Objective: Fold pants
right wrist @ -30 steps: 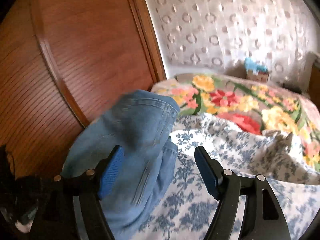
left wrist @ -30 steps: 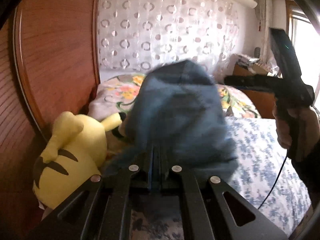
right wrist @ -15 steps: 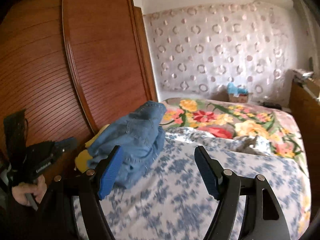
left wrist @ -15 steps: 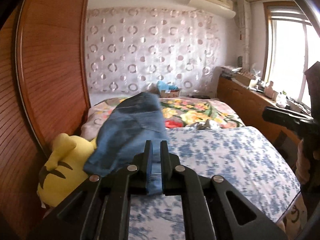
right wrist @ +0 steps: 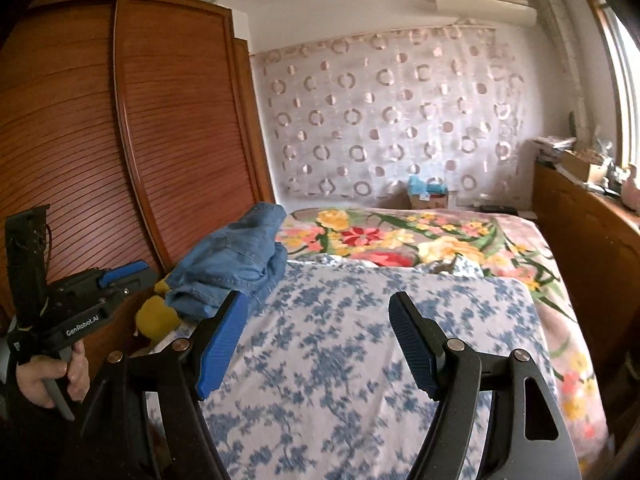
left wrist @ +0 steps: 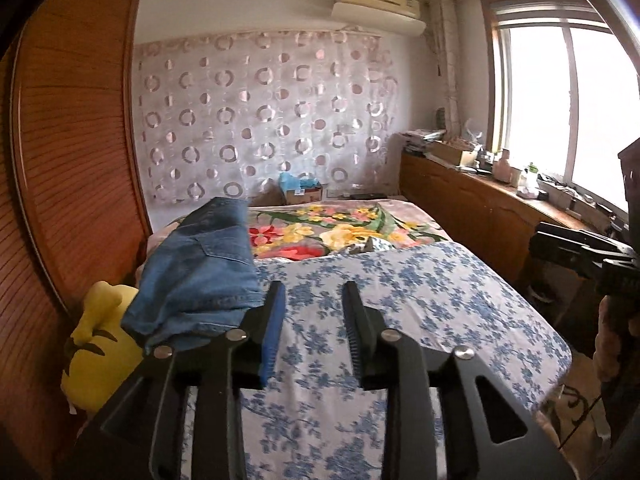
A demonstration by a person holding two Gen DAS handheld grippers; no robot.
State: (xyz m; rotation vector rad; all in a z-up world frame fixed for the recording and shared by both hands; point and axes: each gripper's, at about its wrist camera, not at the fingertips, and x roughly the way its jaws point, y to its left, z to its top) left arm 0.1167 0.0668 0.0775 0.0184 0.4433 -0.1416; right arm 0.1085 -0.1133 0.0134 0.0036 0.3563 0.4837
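The folded blue jeans (left wrist: pixel 200 268) lie in a bundle on the left side of the bed, partly over a yellow plush toy. My left gripper (left wrist: pixel 313 292) hovers just right of them. Its jaws are opening and nothing is between them. My right gripper (right wrist: pixel 319 304) stands wide open and empty over the blue-flowered sheet (right wrist: pixel 360 340), back from the jeans (right wrist: pixel 232 264). In the right wrist view, a hand (right wrist: pixel 44 376) holds the left gripper's body (right wrist: pixel 92 304) at the far left. The right gripper's body (left wrist: pixel 580 256) shows at the right edge of the left wrist view.
A yellow plush toy (left wrist: pixel 100 344) is wedged between the bed and the wooden wardrobe (left wrist: pixel 72 160). A floral blanket (left wrist: pixel 340 232) covers the bed's far end. A cardboard box (left wrist: pixel 300 192) stands behind it. A low wooden cabinet (left wrist: pixel 472 216) with clutter runs under the window.
The left gripper was shut on the jeans; its jaws have parted and the jeans now rest on the bed. Both grippers have pulled back from the jeans.
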